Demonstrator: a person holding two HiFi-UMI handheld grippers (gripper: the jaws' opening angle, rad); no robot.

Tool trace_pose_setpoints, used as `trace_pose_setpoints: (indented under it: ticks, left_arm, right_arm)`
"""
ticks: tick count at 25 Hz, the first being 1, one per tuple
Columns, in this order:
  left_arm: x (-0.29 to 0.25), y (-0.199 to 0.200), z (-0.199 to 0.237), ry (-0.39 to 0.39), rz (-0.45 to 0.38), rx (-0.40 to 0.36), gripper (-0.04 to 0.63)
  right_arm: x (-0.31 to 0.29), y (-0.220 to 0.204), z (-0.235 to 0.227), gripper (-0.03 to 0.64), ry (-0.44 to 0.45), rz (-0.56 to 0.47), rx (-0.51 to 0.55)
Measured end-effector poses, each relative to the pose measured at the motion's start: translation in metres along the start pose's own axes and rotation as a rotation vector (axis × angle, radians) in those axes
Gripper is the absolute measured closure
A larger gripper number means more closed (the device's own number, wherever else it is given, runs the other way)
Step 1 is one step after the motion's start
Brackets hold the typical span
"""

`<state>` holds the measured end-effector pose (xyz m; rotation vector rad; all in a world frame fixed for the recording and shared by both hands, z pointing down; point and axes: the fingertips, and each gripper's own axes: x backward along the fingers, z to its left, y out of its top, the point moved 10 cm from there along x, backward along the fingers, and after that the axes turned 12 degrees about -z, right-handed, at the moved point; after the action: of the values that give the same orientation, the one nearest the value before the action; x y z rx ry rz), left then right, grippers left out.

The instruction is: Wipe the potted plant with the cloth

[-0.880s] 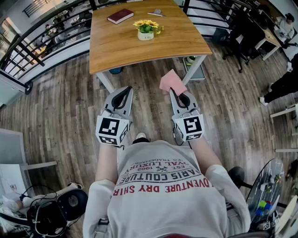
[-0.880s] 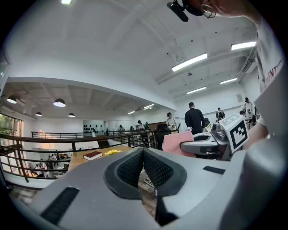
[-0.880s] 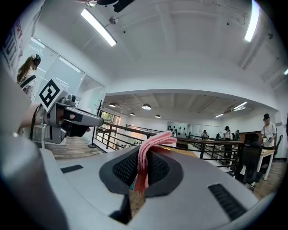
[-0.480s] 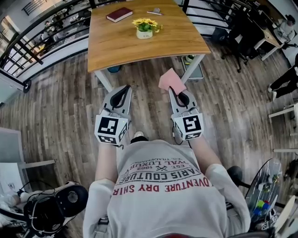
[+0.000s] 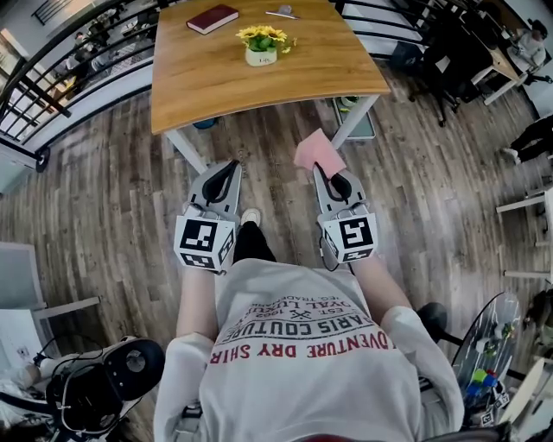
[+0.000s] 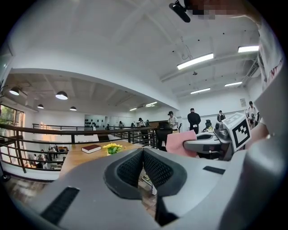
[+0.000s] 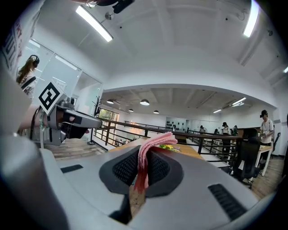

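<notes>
The potted plant (image 5: 261, 45), yellow flowers in a small white pot, stands on the wooden table (image 5: 259, 78) ahead of me; it also shows far off as the plant (image 6: 112, 148) in the left gripper view. My right gripper (image 5: 318, 168) is shut on a pink cloth (image 5: 318, 153), which sticks up from between its pads as the cloth (image 7: 150, 150) in the right gripper view. My left gripper (image 5: 233, 166) is shut and holds nothing. Both grippers hang level over the wooden floor, well short of the table's near edge.
A dark red book (image 5: 212, 18) and a small grey object (image 5: 283, 13) lie at the table's far end. A black railing (image 5: 52, 86) runs at the left. Chairs and desks (image 5: 458, 52) stand at the right. A tray (image 5: 359, 125) lies on the floor under the table.
The table and plant have drawn nearer and slid up in the head view as I step forward. Both grippers keep their pose, the cloth still clamped in the right one.
</notes>
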<state>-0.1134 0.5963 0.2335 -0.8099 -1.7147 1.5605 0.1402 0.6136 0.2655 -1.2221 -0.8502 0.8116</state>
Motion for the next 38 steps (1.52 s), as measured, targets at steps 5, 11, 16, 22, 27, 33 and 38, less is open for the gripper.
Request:
trace_pose_setpoints:
  ticks: [5,11,16,22,27,33,38]
  left_arm:
    - [-0.051,-0.032,0.052,-0.034,0.017,0.029,0.578]
    - [-0.126,-0.049,0.131,-0.053,0.022,0.062,0.578]
    - [-0.188,-0.053,0.200,-0.075,0.027,0.056,0.578]
    - [-0.258,-0.067,0.258,-0.123,0.063,0.052,0.578]
    - [-0.298,-0.082,0.276,-0.124,0.107,0.076,0.578]
    - [-0.350,-0.105,0.282,-0.090,0.157,0.097,0.578]
    - [-0.397,-0.138,0.276,-0.025,0.233,0.117,0.578]
  right_arm:
    - [-0.063,-0.029,-0.019,0.581,-0.043,0.045,-0.006]
    - [-0.153,-0.044,-0.047,0.581,-0.084,0.091,0.009]
    - [-0.232,-0.050,-0.075,0.580,-0.151,0.098,0.018]
    - [-0.309,-0.068,-0.105,0.580,-0.217,0.121,0.001]
    - [-0.347,-0.080,-0.131,0.580,-0.213,0.151,-0.005]
    - [-0.393,-0.107,-0.182,0.580,-0.159,0.177,-0.028]
    - [-0.438,-0.128,-0.238,0.580,-0.068,0.212,-0.008]
